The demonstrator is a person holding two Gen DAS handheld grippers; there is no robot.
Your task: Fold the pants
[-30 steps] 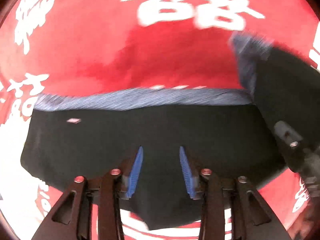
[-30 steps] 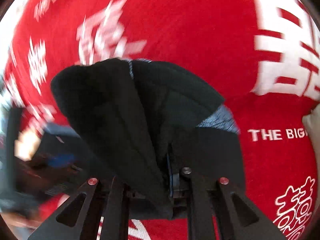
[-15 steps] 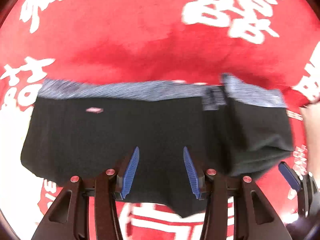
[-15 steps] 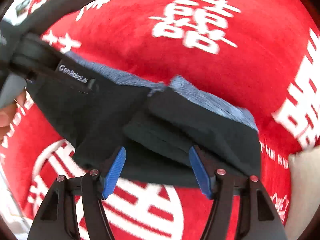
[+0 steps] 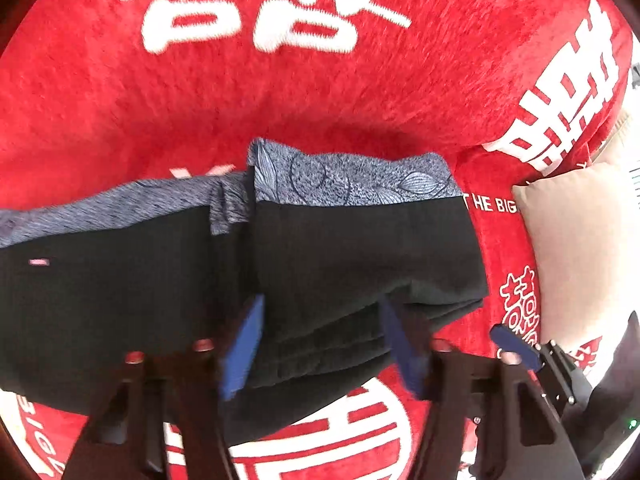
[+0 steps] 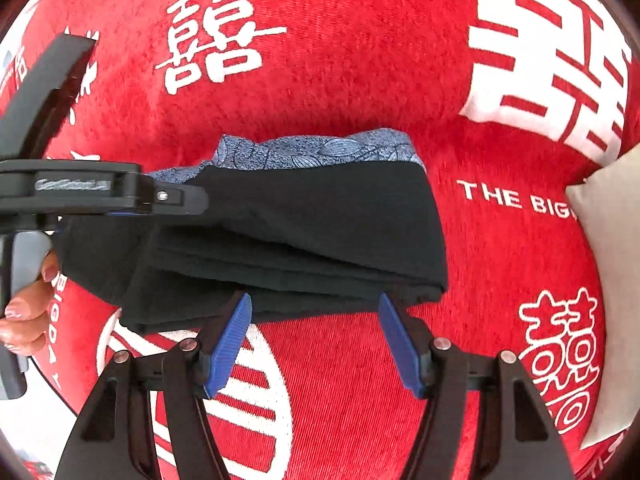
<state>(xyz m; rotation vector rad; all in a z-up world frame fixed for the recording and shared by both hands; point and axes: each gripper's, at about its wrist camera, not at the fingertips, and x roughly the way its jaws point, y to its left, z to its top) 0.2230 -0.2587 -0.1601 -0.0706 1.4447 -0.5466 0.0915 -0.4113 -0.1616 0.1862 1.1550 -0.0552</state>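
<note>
Black pants (image 6: 304, 216) folded on red cloth (image 6: 360, 60), left gripper (image 5: 324, 344) and right gripper (image 6: 316, 336) agape, empty.

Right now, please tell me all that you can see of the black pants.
The pants are black, of a soft matte cloth, with a blue-grey patterned waistband. They lie flat on the red blanket, the right part folded over in stacked layers. Both grippers hover open at the near edge and neither one holds the cloth.

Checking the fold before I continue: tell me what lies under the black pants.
The pants lie on the red blanket with white characters; part of a white circle print shows at the near edge. Folded layers stack at the right end. Whatever is between the layers is hidden.
</note>
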